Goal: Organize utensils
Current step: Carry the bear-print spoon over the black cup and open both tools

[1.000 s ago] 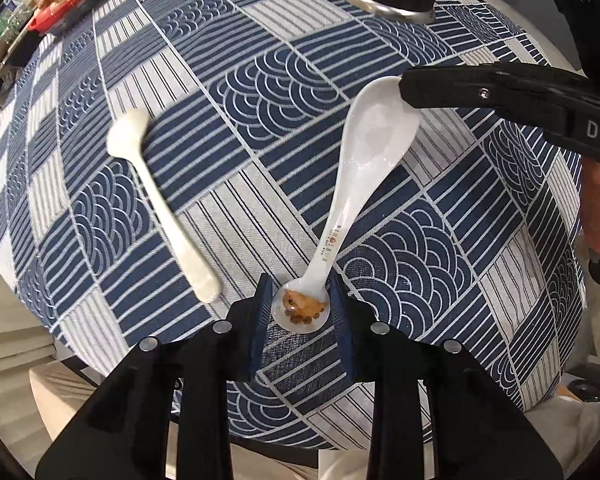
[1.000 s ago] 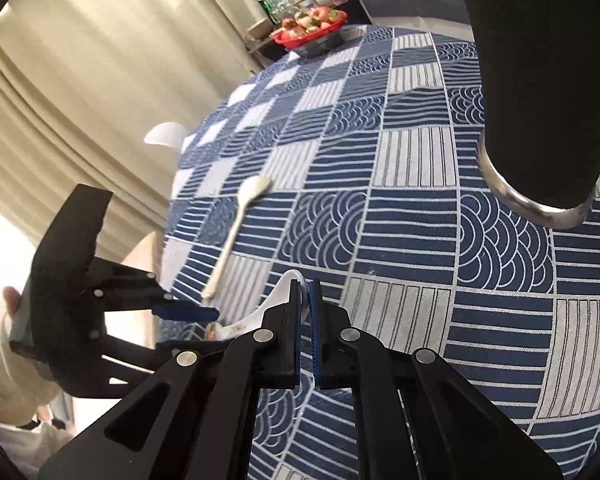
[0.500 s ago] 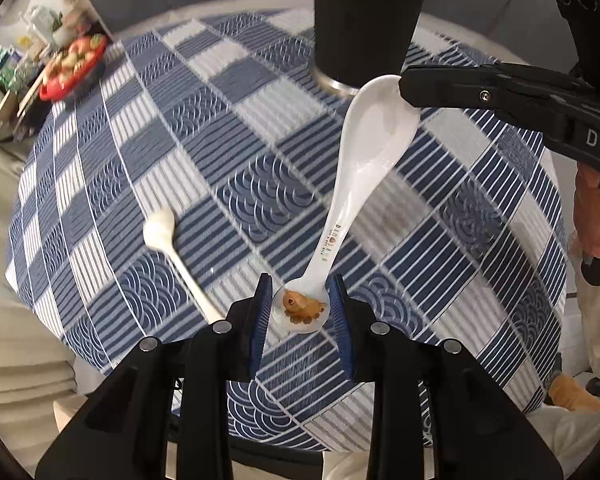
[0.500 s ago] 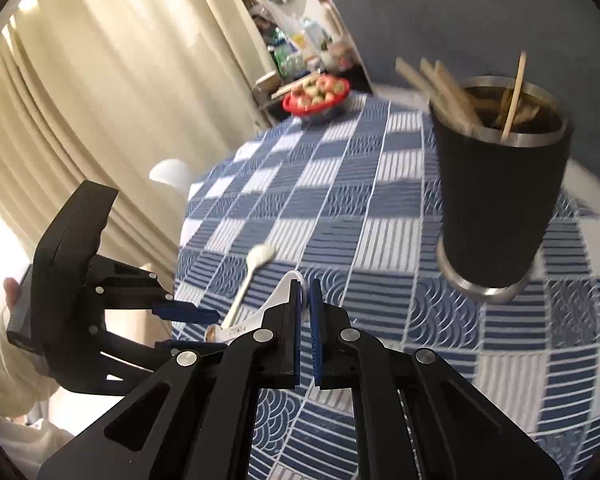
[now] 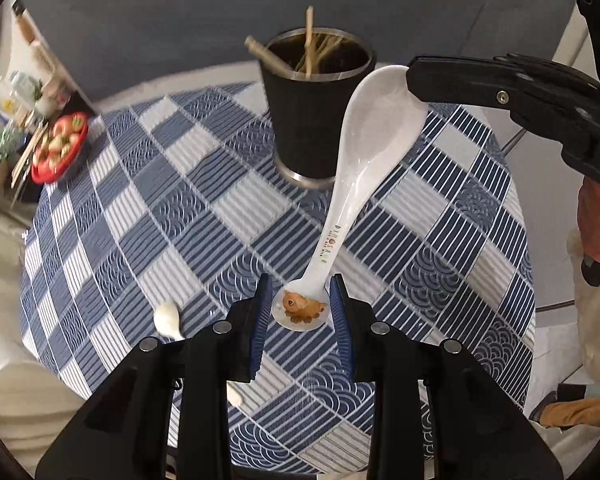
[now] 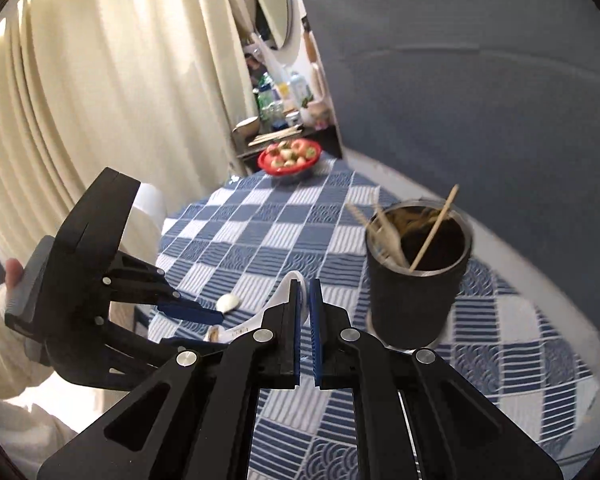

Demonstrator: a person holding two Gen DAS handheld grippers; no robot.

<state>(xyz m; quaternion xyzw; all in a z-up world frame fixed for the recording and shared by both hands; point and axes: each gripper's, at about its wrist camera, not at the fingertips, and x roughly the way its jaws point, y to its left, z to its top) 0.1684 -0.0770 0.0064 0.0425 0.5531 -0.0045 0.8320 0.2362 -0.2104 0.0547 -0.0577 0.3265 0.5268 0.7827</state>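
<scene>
A glossy white spoon point(image 5: 356, 184) with an orange cartoon on its handle hangs beside the cup point(image 5: 316, 108), the left gripper point(image 5: 300, 312) clamping its handle and the right gripper point(image 6: 305, 300) pinching its bowl.

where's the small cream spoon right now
In the left wrist view the small cream spoon lies on the checked tablecloth at lower left, partly hidden behind the left hand-held gripper.

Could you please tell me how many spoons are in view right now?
2. A glossy white ceramic soup spoon is held in the air by both grippers, left gripper at its handle end. A smaller cream-white spoon lies on the blue checked tablecloth. The black cup's contents may hide more.
</scene>
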